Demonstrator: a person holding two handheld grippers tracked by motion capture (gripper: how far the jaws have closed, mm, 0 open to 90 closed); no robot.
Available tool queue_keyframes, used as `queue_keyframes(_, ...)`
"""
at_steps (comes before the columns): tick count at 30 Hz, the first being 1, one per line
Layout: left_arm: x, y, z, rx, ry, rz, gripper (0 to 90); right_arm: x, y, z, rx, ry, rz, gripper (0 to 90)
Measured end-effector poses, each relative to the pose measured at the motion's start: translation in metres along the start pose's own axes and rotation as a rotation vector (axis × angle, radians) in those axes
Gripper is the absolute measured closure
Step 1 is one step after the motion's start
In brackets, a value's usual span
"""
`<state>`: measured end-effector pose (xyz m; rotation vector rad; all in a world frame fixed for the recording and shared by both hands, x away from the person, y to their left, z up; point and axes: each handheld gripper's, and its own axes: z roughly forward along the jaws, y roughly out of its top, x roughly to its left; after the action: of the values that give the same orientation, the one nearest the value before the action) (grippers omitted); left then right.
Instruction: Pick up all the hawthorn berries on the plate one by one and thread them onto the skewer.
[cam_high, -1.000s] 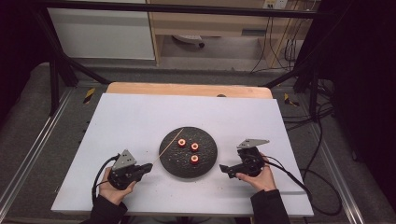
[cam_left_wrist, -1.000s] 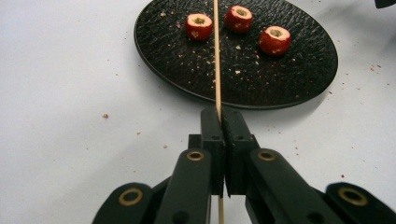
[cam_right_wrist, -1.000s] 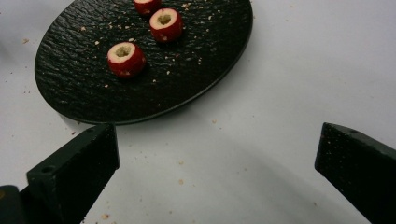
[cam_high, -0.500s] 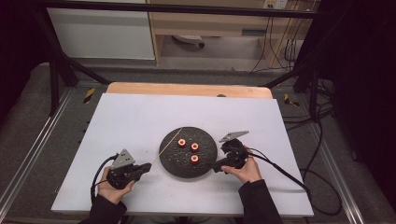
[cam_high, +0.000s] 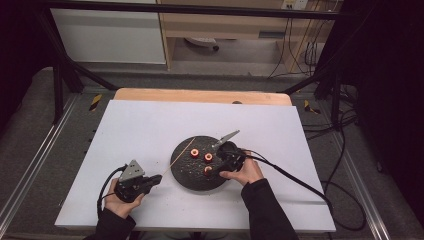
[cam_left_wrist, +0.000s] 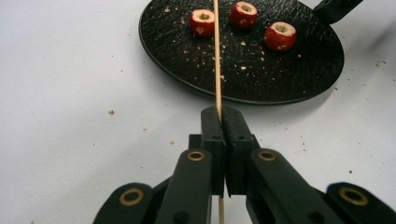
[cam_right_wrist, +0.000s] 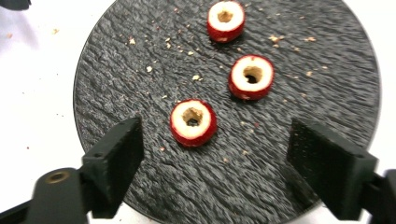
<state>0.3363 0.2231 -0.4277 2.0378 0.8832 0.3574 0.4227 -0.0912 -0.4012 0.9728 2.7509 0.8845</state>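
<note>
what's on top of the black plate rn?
On the black plate: three cored red fruit pieces plus scattered crumbs. The skewer held by the left gripper extends over it; contact unclear. Right gripper hovers open above.

Skewer (cam_left_wrist: 217, 56) tip cut off (top edge)

Rough, matt black plate (cam_right_wrist: 327, 70) — thin wooden skewer (cam_left_wrist: 216, 56) — smooth matt white table (cam_high: 150, 130).

Lab recording rig: black frame (cam_high: 60, 75), trailing cables (cam_high: 345, 145), white-topped table (cam_high: 150, 125).
</note>
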Motion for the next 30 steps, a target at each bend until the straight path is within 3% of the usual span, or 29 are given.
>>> queue_keyframes(14,0.000,0.000,0.001,0.005,-0.001,0.004,88.3,0.002,0.018,0.019,0.137,0.056,-0.090,44.6)
queue_keyframes(25,0.000,0.000,0.001,0.005,-0.005,0.009,88.3,0.001,0.022,0.027,0.182,0.076,-0.108,58.9)
queue_keyframes(30,-0.001,0.000,0.001,0.004,-0.004,0.011,88.3,0.001,0.022,0.028,0.185,0.083,-0.108,59.9)
